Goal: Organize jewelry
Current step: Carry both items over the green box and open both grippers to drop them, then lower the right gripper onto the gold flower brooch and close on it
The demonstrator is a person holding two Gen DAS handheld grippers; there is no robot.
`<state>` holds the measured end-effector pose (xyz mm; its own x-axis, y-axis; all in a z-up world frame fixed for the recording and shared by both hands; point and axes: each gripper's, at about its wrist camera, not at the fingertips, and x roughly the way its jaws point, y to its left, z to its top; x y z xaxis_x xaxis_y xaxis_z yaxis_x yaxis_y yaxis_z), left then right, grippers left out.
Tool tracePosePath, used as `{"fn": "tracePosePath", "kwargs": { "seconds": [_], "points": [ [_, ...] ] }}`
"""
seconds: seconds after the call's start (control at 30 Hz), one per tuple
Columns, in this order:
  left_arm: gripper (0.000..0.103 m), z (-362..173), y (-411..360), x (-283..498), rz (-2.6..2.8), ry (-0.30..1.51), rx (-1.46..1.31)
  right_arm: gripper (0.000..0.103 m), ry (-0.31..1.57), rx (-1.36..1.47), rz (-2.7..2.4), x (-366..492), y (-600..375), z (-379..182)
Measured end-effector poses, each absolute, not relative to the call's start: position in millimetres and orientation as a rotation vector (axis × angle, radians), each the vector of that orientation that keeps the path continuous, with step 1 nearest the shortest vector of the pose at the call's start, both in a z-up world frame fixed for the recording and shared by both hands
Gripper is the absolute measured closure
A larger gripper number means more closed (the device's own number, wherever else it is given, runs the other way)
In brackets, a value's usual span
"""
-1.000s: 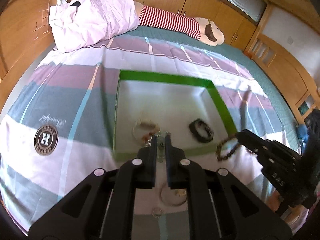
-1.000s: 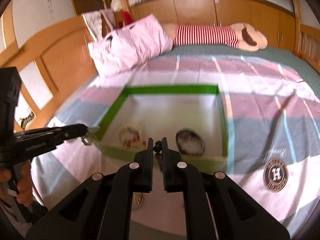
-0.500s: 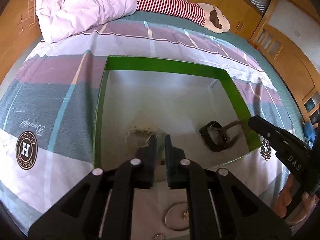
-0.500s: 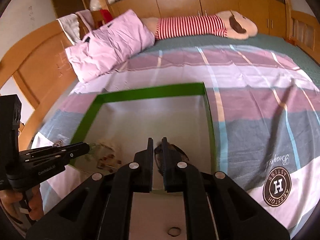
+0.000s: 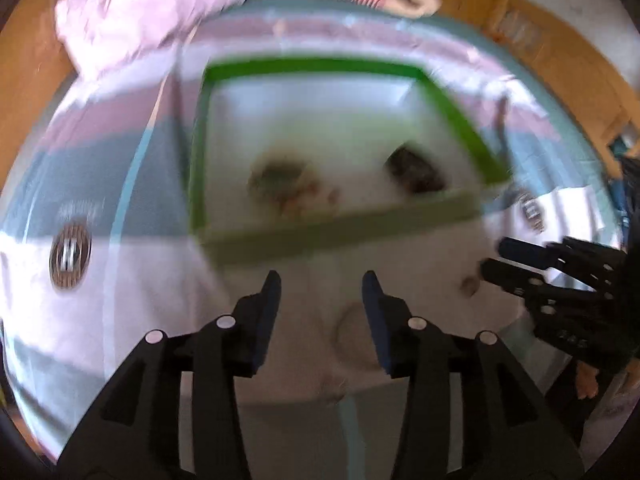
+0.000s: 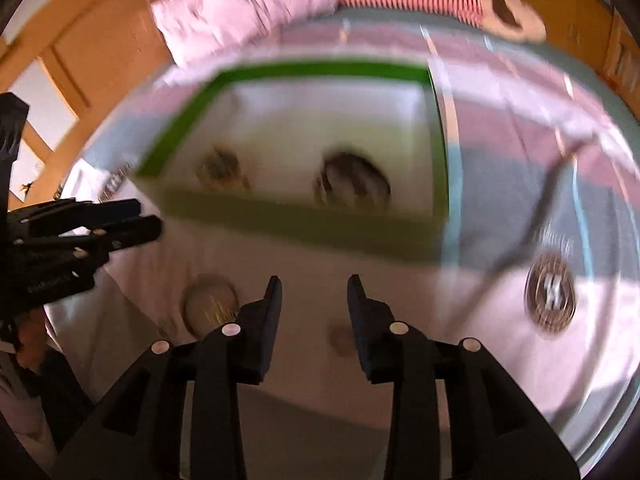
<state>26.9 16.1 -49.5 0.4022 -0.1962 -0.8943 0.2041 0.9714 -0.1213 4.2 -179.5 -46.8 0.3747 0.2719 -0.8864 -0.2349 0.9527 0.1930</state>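
Blurred square green-rimmed box [image 5: 460, 120] on striped soft bedsheet [image 5: 140, 152], dark round bracelet [image 5: 416, 170] inside, left gripper [image 5: 320, 280] and right gripper [image 6: 314, 282] both spread apart, empty

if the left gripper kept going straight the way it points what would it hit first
Probably the near green wall of the box: the open left gripper points at it over bare bedsheet. Blur leaves depth unclear.

One green box [image 5: 320, 67] – two tools [image 5: 321, 288] [image 6: 314, 290], two bracelets [image 5: 278, 179] [image 5: 416, 166] inside.
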Motion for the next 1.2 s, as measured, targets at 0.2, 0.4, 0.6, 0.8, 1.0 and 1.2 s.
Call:
{"fn": "tracePosePath", "kwargs": {
  "seconds": [0.2, 0.4, 0.6, 0.8, 1.0, 1.2],
  "points": [
    [0.049, -73, 34, 35, -0.195, 1.233, -0.064, 0.069, 1.162, -0.057, 0.351, -4, -155, -61],
    [0.047, -89, 10, 34, -0.216, 1.277, 0.036, 0.068, 1.187, -0.016, 0.433, -3, -139, -66],
    [0.046, -98, 5, 33, -0.204, 1.291, 0.084, 0.068, 1.211, -0.106, 0.440, -9, -113, -84],
    [0.042, -100, 2, 33, -0.200, 1.288, 0.080, 0.060, 1.187, -0.157, 0.389, -5, -114, -83],
    [0.040, -98, 6, 32, -0.195, 1.280, 0.073, 0.060, 1.169, -0.155, 0.183, 11, -144, -84],
    [0.040, -95, 14, 32, -0.188, 1.279, 0.068, 0.060, 1.114, 0.002, 0.325, 12, -148, -67]
  ]
}}
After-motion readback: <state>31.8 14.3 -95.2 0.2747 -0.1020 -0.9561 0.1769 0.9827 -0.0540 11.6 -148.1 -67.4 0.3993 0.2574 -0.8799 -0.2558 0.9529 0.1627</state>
